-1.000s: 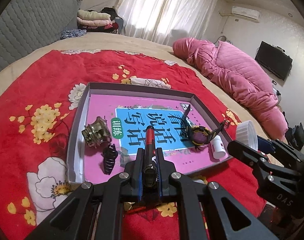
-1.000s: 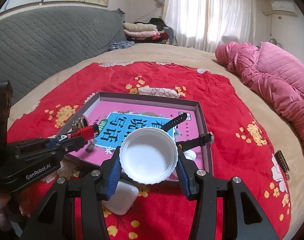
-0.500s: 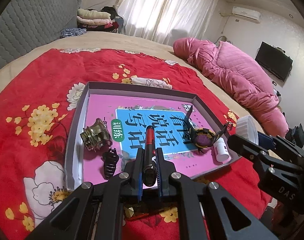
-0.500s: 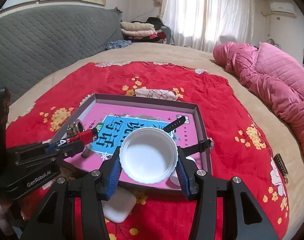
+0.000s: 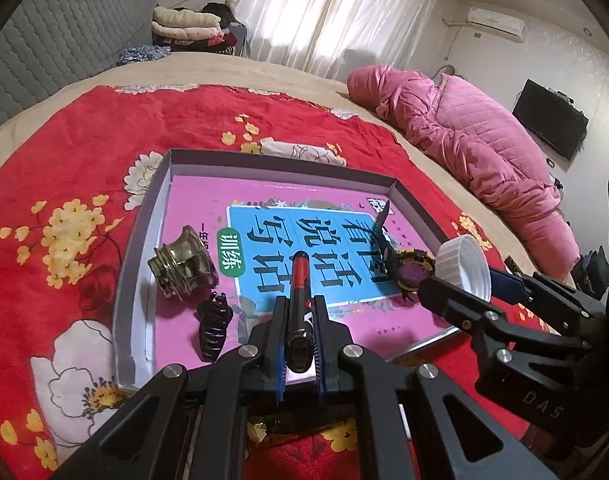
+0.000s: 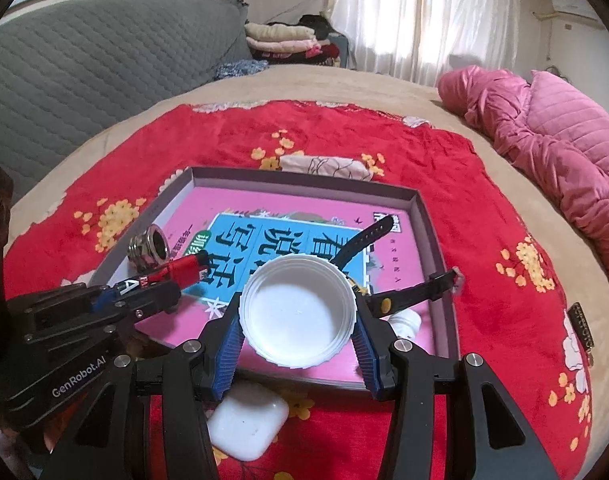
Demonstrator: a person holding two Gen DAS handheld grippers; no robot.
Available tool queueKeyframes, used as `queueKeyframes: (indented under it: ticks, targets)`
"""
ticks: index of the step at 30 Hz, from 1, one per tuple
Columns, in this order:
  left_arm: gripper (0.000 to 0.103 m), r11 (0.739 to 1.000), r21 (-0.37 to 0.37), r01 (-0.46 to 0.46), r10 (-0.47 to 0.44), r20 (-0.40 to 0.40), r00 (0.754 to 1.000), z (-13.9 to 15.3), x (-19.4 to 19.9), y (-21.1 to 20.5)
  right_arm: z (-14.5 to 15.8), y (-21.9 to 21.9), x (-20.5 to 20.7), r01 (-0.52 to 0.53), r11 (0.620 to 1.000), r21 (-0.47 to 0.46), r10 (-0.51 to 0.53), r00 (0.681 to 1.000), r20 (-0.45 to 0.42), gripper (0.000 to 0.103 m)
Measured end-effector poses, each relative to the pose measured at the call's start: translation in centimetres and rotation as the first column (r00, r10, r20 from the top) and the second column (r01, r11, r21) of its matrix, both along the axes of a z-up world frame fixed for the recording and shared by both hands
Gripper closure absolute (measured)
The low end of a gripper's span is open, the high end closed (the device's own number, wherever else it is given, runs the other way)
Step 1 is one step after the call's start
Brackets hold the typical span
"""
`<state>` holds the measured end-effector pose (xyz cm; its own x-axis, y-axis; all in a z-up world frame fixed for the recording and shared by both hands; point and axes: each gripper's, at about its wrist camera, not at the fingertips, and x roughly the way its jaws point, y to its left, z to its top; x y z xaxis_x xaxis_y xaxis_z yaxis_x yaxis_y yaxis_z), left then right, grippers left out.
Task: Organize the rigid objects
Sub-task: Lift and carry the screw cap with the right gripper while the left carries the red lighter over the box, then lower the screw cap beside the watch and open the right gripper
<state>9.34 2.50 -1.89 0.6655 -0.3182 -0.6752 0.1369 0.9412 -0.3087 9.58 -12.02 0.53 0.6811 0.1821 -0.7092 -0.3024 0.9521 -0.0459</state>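
A grey tray (image 5: 144,216) lined with a pink and blue book lies on the red floral cloth. My left gripper (image 5: 298,312) is shut on a red and black marker (image 5: 298,280) above the tray's near edge. My right gripper (image 6: 296,316) is shut on a white plastic lid (image 6: 298,312), held over the tray's (image 6: 428,216) near right part; the lid also shows in the left wrist view (image 5: 466,264). In the tray lie a metal fitting (image 5: 182,266), a black hair clip (image 5: 212,328), a watch (image 5: 408,268) and a small white bottle (image 6: 404,322).
A white earbud case (image 6: 246,424) lies on the cloth just in front of the tray. A pink quilted coat (image 5: 464,136) lies on the bed to the right. A grey headboard (image 6: 84,64) and folded clothes (image 6: 284,40) are behind.
Both grippers have moved forward over the tray's near edge with the marker and the lid still held. The tray's contents have not moved.
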Motion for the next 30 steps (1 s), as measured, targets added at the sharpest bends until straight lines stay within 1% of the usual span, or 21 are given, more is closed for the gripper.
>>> queueKeyframes:
  ticks: [13,30]
  targets:
    - [0.092,1.0,0.009,0.015,-0.015,-0.034,0.999,-1.1,0.9,-0.1,-1.6,0.2,1.1,-0.001,1.0,-0.011,0.001,0.999,-0.045,0.052]
    - [0.092,0.998,0.031,0.046,-0.044,-0.034,0.998,-1.3,1.2,-0.7,-2.7,-0.2,2.0,0.009,1.0,-0.024,-0.012,0.996,-0.094,0.052]
